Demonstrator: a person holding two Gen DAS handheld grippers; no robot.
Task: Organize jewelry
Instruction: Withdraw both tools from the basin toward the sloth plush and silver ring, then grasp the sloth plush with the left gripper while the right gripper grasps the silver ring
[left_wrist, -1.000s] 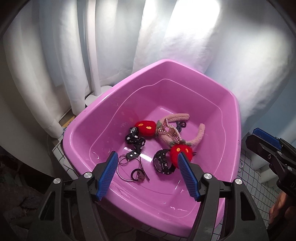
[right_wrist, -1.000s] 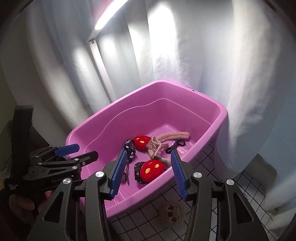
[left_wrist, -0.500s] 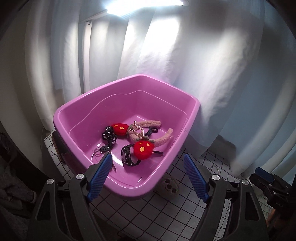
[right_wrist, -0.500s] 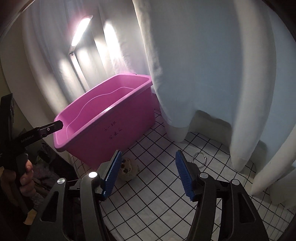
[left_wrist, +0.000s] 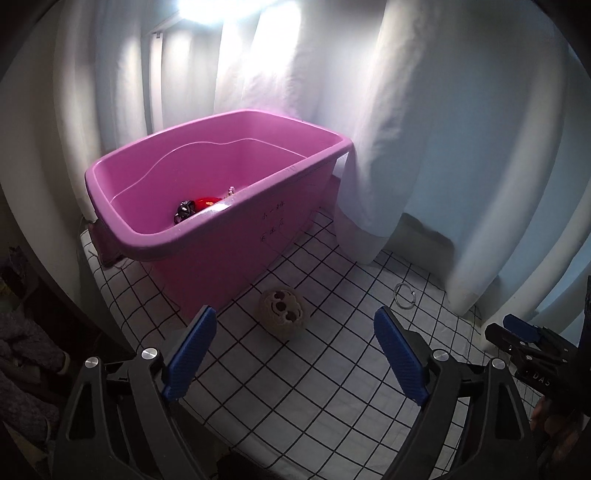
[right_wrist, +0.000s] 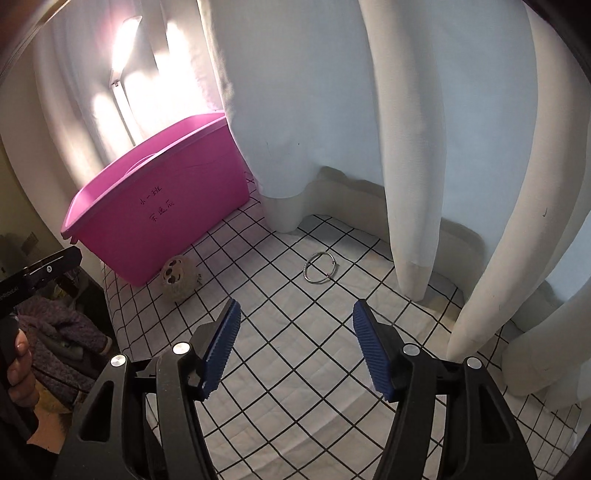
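A pink plastic tub (left_wrist: 236, 243) stands on the checked cloth; it also shows in the right wrist view (right_wrist: 159, 206). Inside it I see a red strawberry ornament (left_wrist: 205, 202) and a black studded piece (left_wrist: 184, 209); the rest is hidden by the rim. A beige knitted round piece (left_wrist: 283, 312) lies in front of the tub, also in the right wrist view (right_wrist: 177, 275). A silver bangle (right_wrist: 320, 266) lies further right, also in the left wrist view (left_wrist: 404, 293). My left gripper (left_wrist: 291, 354) is open and empty just before the knitted piece. My right gripper (right_wrist: 295, 345) is open and empty, short of the bangle.
White curtains (right_wrist: 332, 110) hang behind and to the right, their hems resting on the checked cloth (right_wrist: 280, 350). The right gripper shows at the right edge of the left wrist view (left_wrist: 532, 347). Dark clothing (right_wrist: 62, 332) lies past the cloth's left edge.
Both grippers have pulled back and away from the tub and dropped lower. The right one has swung right toward the bangle. Both stay open and empty.
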